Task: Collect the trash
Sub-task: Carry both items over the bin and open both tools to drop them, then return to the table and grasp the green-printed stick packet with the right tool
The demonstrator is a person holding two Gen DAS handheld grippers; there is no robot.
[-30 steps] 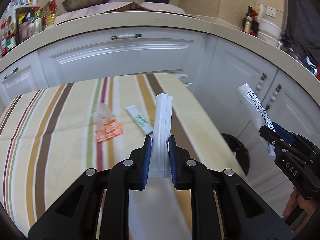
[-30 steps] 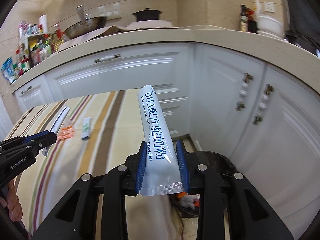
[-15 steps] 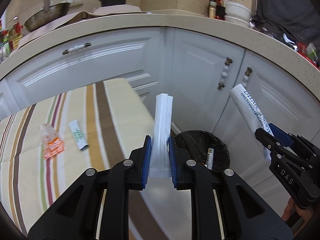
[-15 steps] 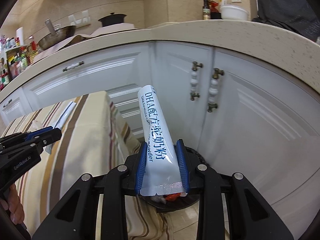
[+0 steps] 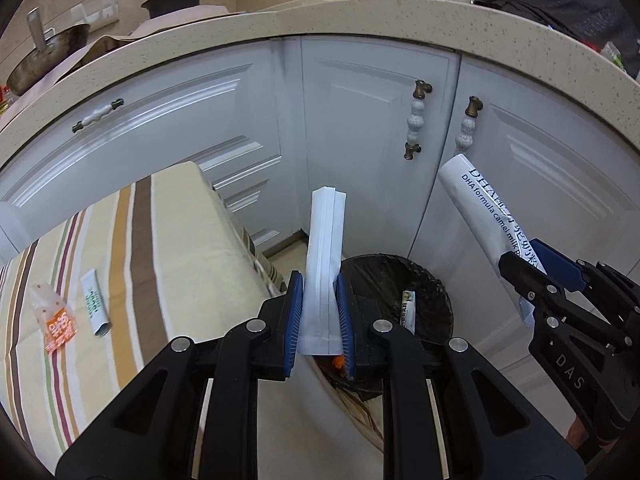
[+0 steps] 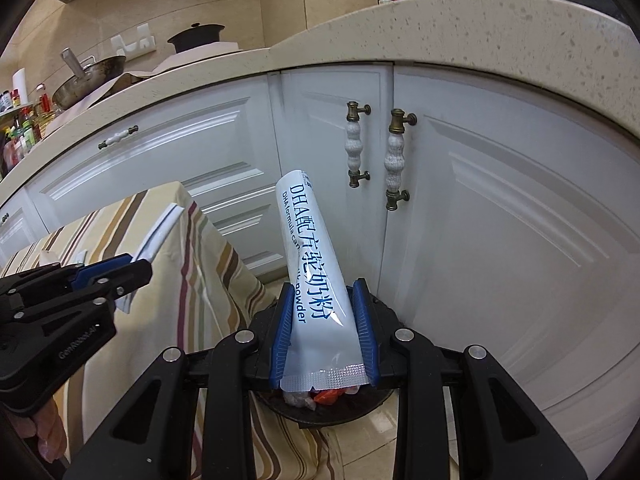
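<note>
My left gripper (image 5: pixel 319 316) is shut on a plain white sachet (image 5: pixel 324 256) that stands upright between its blue pads, above the near rim of a black bin (image 5: pixel 400 280) on the floor. My right gripper (image 6: pixel 325 332) is shut on a white milk powder sachet (image 6: pixel 316 264) with blue print, held over the same bin (image 6: pixel 332 410), which it mostly hides. Each gripper shows in the other's view: the right one (image 5: pixel 532 276) at the right, the left one (image 6: pixel 132 268) at the left. An orange wrapper (image 5: pixel 54 316) and a white-green sachet (image 5: pixel 95 304) lie on the striped tablecloth (image 5: pixel 160 260).
White corner cabinets (image 5: pixel 360 120) with knobbed handles (image 5: pixel 416 120) stand right behind the bin, under a speckled counter (image 5: pixel 360 16) holding a pan and a pot. The table's corner hangs close to the bin's left side. Wrappers lie inside the bin.
Both grippers have swung right, off the table and toward the bin, each keeping its sachet. The bin has come under the fingers and the cabinets look nearer.
</note>
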